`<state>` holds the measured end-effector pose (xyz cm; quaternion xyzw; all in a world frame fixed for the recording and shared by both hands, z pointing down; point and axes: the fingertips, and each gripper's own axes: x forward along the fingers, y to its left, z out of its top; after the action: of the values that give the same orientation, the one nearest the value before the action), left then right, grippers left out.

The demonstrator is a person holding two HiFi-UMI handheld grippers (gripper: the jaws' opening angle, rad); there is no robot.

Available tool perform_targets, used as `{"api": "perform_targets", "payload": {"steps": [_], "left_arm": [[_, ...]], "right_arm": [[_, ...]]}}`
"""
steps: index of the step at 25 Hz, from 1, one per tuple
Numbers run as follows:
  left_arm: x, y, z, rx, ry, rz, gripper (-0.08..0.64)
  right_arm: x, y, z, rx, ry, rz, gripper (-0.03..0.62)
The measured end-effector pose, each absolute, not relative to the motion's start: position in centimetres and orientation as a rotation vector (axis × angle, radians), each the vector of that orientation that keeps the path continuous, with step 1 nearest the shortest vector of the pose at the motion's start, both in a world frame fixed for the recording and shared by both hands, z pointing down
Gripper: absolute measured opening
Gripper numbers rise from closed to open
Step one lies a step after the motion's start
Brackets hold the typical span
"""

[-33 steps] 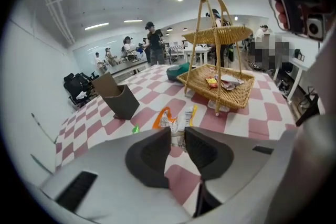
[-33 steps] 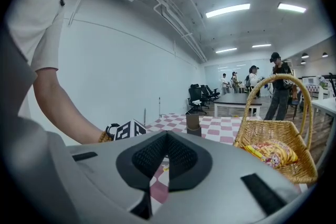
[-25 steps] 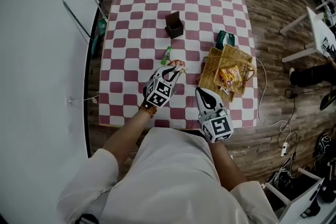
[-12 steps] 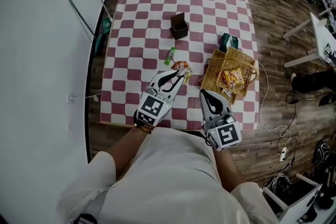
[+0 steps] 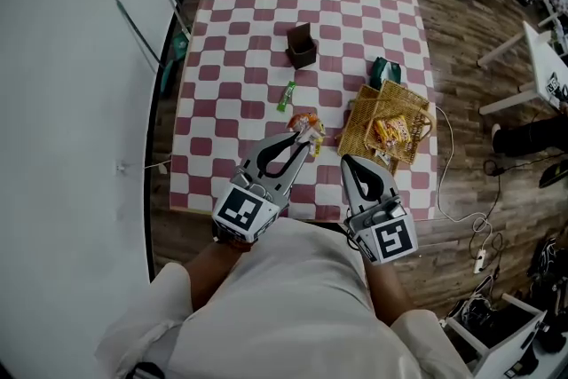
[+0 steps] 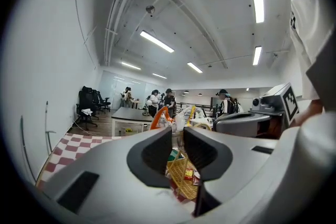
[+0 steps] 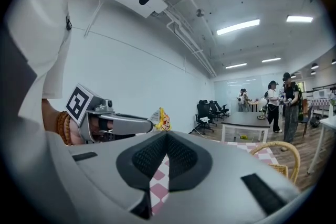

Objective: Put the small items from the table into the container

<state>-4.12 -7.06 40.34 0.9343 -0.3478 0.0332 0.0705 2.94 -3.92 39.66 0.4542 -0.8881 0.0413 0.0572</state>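
Note:
My left gripper (image 5: 304,138) is shut on an orange and white snack packet (image 5: 307,121) and holds it above the checked table (image 5: 231,31), left of the wicker basket (image 5: 362,125). In the left gripper view the packet (image 6: 159,119) sticks up between the jaws of the left gripper (image 6: 177,136), with the basket (image 6: 181,178) below. The basket holds a few snack packets (image 5: 390,130). My right gripper (image 5: 350,161) hangs near the table's front edge, shut and empty. In the right gripper view its pads meet, and the right gripper (image 7: 167,139) sees the packet (image 7: 163,119) to its left.
A small green packet (image 5: 286,95) lies on the table's middle. A dark brown box (image 5: 301,45) stands further back. A dark green pouch (image 5: 383,68) rests against the basket's far side. A white cable (image 5: 448,182) trails off the table's right edge.
Both grippers have risen toward the head camera. The left one has lifted the snack packet off the table and carried it slightly right.

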Motion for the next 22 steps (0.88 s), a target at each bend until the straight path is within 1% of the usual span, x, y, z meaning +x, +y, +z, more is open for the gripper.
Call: {"api": "perform_targets", "payload": {"steps": [8, 22], "left_arm": [[-2.2, -6.3, 40.7, 2.846, -0.969, 0.093, 0.103], [5.4, -3.9, 40.6, 2.904, -0.7, 0.102, 0.103]], "right_arm": [[3.8, -3.4, 39.8, 1.411, -2.675, 0.125, 0.005], [10.3, -1.1, 40.0, 1.611, -2.556, 0.151, 0.005]]}}
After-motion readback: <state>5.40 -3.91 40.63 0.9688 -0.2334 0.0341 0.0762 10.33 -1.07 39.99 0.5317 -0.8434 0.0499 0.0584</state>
